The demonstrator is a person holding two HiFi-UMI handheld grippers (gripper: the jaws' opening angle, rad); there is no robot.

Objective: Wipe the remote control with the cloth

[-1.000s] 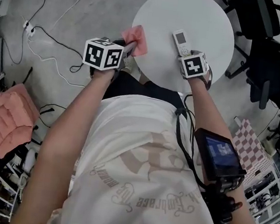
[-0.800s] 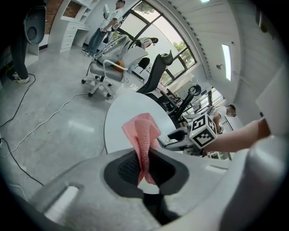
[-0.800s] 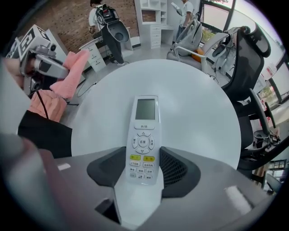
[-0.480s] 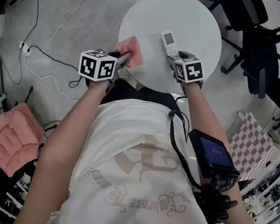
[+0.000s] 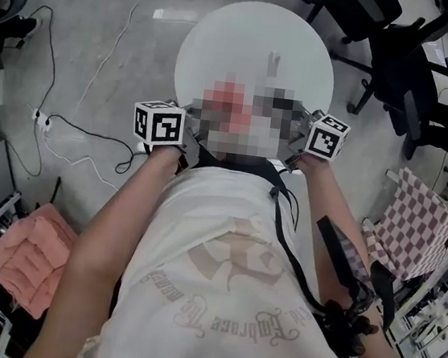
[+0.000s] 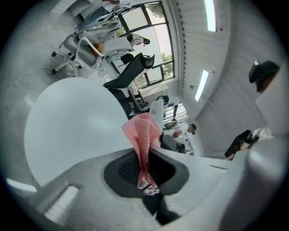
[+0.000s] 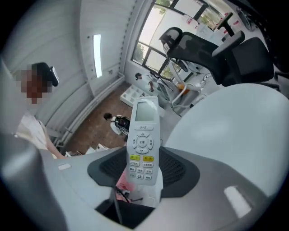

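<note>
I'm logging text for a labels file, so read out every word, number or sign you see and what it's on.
Buttons of the remote control: labels too small to read.
Print on the shirt: upside down, not legible.
On the marker cubes: black-and-white patterns, no letters.

white printed t-shirt (image 5: 208,245) with a black strap (image 5: 343,252).

Cloth (image 6: 143,133): lower end buried between left jaws. Remote (image 7: 142,144): base covered between right jaws; button print too small to be read. In head view both are largely lost under blur.
</note>
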